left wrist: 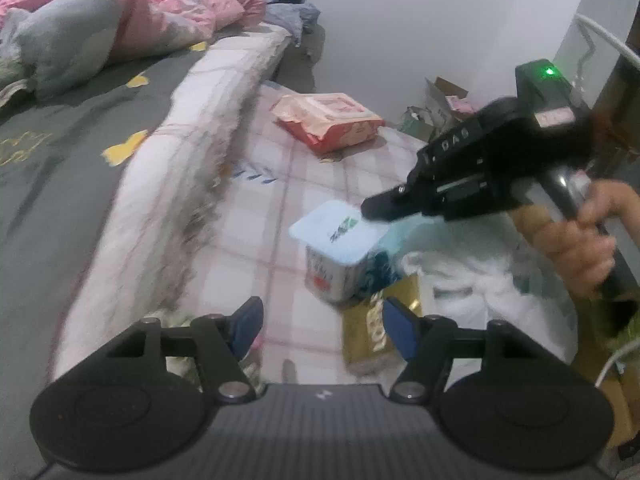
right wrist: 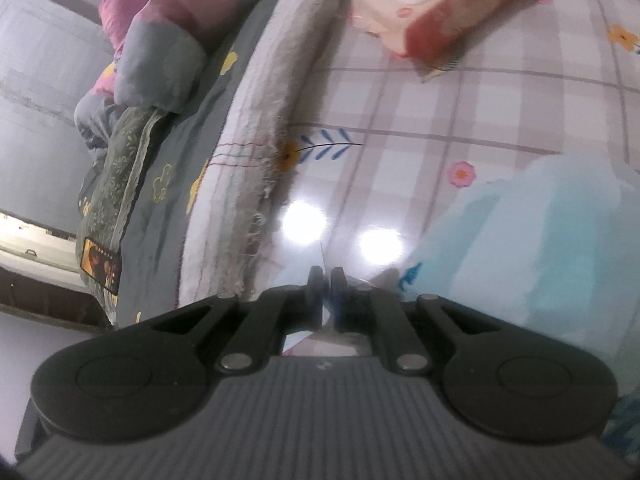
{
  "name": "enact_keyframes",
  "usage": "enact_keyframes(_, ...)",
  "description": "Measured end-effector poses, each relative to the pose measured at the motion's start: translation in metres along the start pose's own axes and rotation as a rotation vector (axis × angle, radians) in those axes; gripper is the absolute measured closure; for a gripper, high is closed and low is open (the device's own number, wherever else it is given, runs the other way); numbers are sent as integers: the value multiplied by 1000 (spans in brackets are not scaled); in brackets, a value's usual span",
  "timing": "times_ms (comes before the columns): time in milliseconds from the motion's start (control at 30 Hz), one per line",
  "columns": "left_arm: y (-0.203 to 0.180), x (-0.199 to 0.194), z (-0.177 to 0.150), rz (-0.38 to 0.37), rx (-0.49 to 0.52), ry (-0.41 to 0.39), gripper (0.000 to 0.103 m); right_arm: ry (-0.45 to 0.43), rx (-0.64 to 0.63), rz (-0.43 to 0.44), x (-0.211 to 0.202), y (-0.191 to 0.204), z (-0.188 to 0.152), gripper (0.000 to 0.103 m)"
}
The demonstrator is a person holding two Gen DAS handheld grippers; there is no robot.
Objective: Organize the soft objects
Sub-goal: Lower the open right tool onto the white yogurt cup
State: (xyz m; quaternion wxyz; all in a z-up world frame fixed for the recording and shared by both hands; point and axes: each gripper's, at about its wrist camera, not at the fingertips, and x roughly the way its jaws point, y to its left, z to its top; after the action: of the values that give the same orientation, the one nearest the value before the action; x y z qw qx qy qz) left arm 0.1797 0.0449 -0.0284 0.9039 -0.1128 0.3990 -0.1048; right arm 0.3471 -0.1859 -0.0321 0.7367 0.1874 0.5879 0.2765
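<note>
A light blue soft tissue pack (left wrist: pixel 340 248) hangs above the checked floor mat (left wrist: pixel 280 208). My right gripper (left wrist: pixel 370 210) is shut on the pack's thin top edge; in the right wrist view the shut gripper (right wrist: pixel 326 276) pinches a pale blue flap, and the pack's body (right wrist: pixel 540 240) hangs to the right. My left gripper (left wrist: pixel 320 320) is open and empty, low and just in front of the pack. A pink-red wipes pack (left wrist: pixel 328 120) lies farther back on the mat; it also shows in the right wrist view (right wrist: pixel 440 4).
A bed with a grey sheet (left wrist: pixel 60 168) and pink quilt (left wrist: pixel 140 4) runs along the left. A gold box (left wrist: pixel 380 328) and a white plastic bag (left wrist: pixel 480 280) lie by the pack. Cardboard clutter (left wrist: pixel 440 104) sits against the far wall.
</note>
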Motion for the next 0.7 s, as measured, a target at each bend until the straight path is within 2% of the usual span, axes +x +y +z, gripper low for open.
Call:
enact_keyframes(167,-6,22,11,-3,19,7,35,31,24,12,1,-9,3,94)
enact_keyframes(333,-13,39,15,-17,36,43,35,37,13,24,5,-9,8,78)
enact_keyframes(700,-16,64,21,-41,12,74,39,64,-15,24,16,-4,10,76)
